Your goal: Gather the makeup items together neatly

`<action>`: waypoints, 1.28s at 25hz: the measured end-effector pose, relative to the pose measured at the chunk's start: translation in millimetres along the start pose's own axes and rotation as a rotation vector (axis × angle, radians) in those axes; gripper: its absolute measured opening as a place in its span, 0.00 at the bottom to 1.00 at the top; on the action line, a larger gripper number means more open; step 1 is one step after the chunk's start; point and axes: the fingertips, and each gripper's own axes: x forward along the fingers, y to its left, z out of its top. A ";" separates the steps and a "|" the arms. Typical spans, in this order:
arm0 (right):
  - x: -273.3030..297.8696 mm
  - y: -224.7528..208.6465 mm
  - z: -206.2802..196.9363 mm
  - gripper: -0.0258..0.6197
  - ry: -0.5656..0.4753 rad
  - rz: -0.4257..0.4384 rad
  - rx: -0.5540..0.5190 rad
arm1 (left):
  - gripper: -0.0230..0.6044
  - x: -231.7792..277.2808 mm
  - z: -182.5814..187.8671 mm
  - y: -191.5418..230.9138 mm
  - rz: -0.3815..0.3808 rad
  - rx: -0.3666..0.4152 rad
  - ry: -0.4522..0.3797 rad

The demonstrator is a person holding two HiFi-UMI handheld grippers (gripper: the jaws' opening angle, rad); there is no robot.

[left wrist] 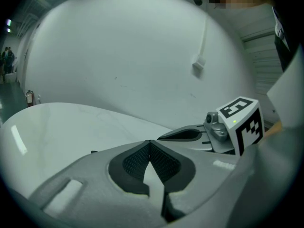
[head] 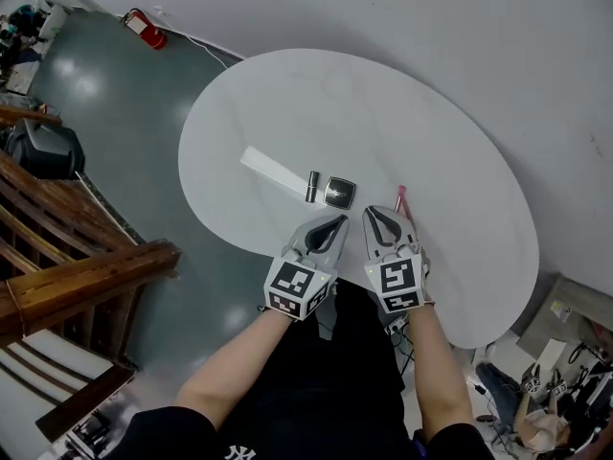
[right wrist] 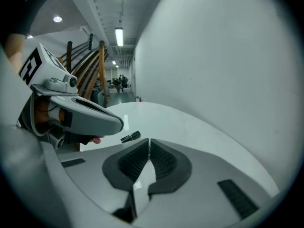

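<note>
A round white worktop (head: pixel 431 142) holds four makeup things in a row. The square black shiny case (head: pixel 339 192) lies near the edge closest to the person.

Just left of the case, almost touching it, lies a short black tube (head: pixel 312 187). Its long side runs from the near edge toward the far edge of the worktop. In the right gripper view the same tube (right wrist: pixel 130 137) lies flat on its side.

Left of the case, past the tube, lies a long flat white stick (head: pixel 273 172). It lies slanted. Its near end points at the tube and the case, and its far end points away to the left.

Right of the case, a little apart, lies a thin pink stick (head: pixel 400 199). It points from near to far, like the tube. The right gripper hides its near end.

The left gripper (head: pixel 337 220) is just below the case, on the person's side. Its jaws are closed, tip to tip, with nothing between them (left wrist: pixel 150 144).

The right gripper (head: pixel 375 213) is below and right of the case, beside the pink stick. Its jaws are also closed and hold nothing (right wrist: pixel 149 141).

The two grippers are side by side, both pointing toward the row.
</note>
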 end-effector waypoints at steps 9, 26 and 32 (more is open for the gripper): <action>-44.4 -5.3 -19.1 0.06 -0.006 -0.154 0.217 | 0.05 2.9 -0.6 -41.4 -0.128 0.062 0.026; -18.9 -37.2 -129.9 0.14 0.190 -0.307 0.466 | 0.05 31.7 -60.4 -43.8 -0.126 0.043 0.123; -6.5 -39.0 -138.6 0.17 0.239 -0.315 0.480 | 0.05 32.1 -68.1 -35.7 -0.116 0.033 0.138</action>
